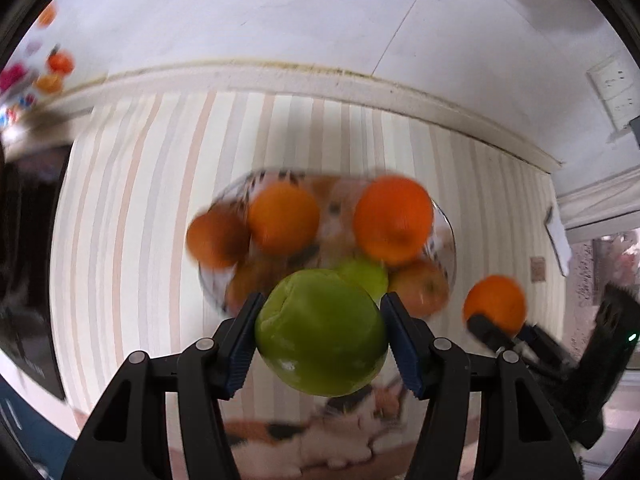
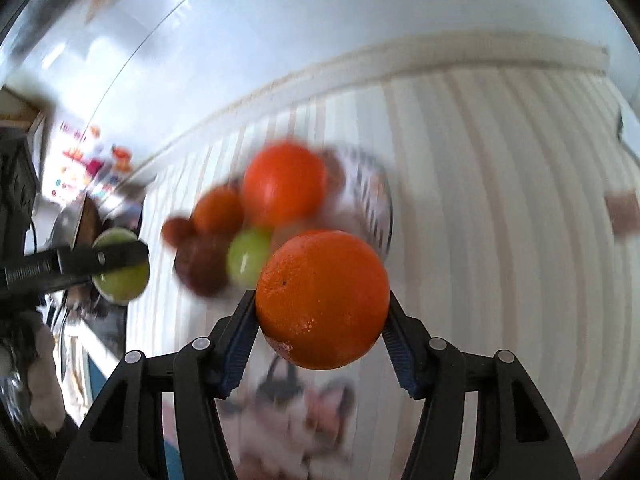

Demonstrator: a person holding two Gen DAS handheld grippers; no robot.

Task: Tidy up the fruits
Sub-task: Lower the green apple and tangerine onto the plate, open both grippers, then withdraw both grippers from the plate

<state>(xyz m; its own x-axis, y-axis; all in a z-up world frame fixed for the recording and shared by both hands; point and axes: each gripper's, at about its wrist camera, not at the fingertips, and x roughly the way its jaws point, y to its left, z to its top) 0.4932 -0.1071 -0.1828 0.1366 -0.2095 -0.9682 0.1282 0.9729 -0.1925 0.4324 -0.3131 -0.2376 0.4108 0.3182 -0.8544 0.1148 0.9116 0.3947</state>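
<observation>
My left gripper (image 1: 320, 340) is shut on a green apple (image 1: 320, 332), held above the striped tablecloth in front of a glass bowl (image 1: 446, 248). The bowl holds oranges (image 1: 394, 220), a second green apple (image 1: 366, 274) and a red apple (image 1: 420, 288). My right gripper (image 2: 322, 316) is shut on an orange (image 2: 322, 300); it shows at the right of the left wrist view (image 1: 496, 304). In the right wrist view the bowl (image 2: 376, 200) with blurred fruit lies behind the orange, and the left gripper with its green apple (image 2: 120, 268) is at the left.
The table has a striped cloth (image 1: 140, 200) with a cat picture (image 1: 340, 432) near me. A white wall with a socket (image 1: 612, 88) runs behind the table. Colourful items (image 1: 56, 68) sit far left. A dark object (image 1: 28, 240) stands at the left edge.
</observation>
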